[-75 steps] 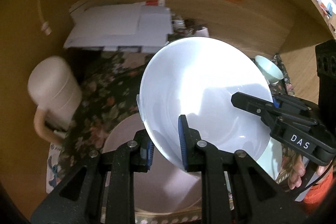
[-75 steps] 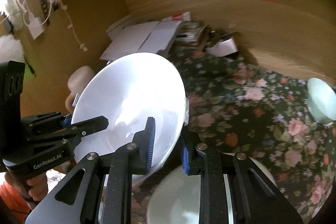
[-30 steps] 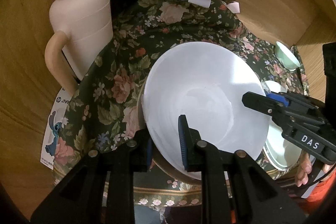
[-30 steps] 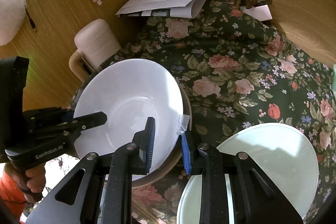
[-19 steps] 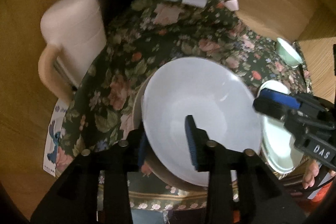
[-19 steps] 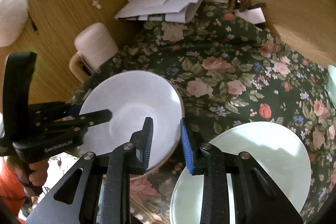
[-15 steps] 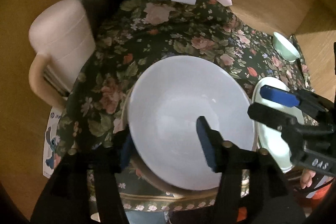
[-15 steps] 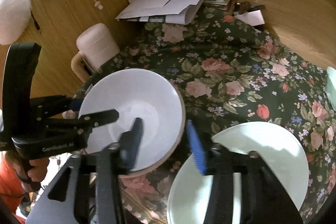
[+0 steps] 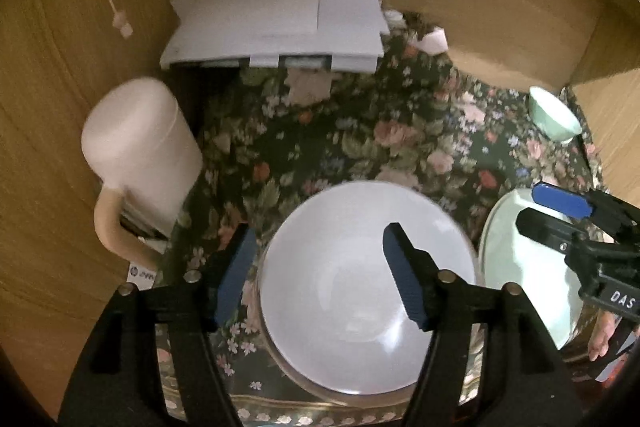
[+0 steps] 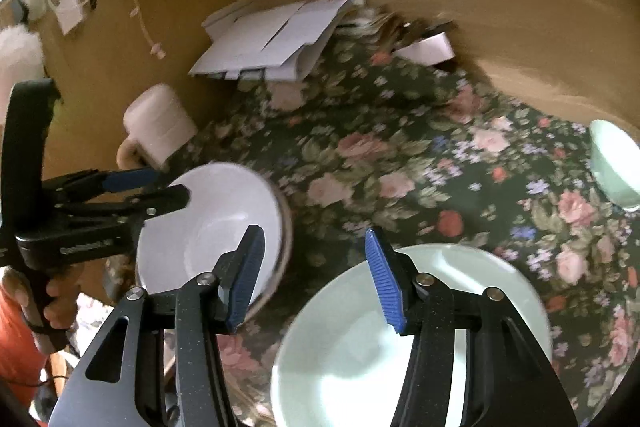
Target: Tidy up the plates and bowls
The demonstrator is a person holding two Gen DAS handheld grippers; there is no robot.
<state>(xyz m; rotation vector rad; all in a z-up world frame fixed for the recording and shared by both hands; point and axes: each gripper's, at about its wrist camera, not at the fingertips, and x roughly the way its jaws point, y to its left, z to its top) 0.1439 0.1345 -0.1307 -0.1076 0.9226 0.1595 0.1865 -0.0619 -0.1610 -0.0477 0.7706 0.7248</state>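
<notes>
My white bowl [image 9: 368, 291] sits nested on a darker dish on the floral tabletop [image 9: 360, 147], done. Both my left gripper [image 9: 316, 279] and right gripper [image 10: 314, 277] gape wide, empty. Left: the pale green plate [image 10: 420, 339] and small green bowl [image 10: 614, 163].

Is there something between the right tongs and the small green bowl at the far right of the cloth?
Nothing visible blocks the way. The right tongs, open, hang above the pale green plate; between them and the small green bowl lies only bare floral cloth.
</notes>
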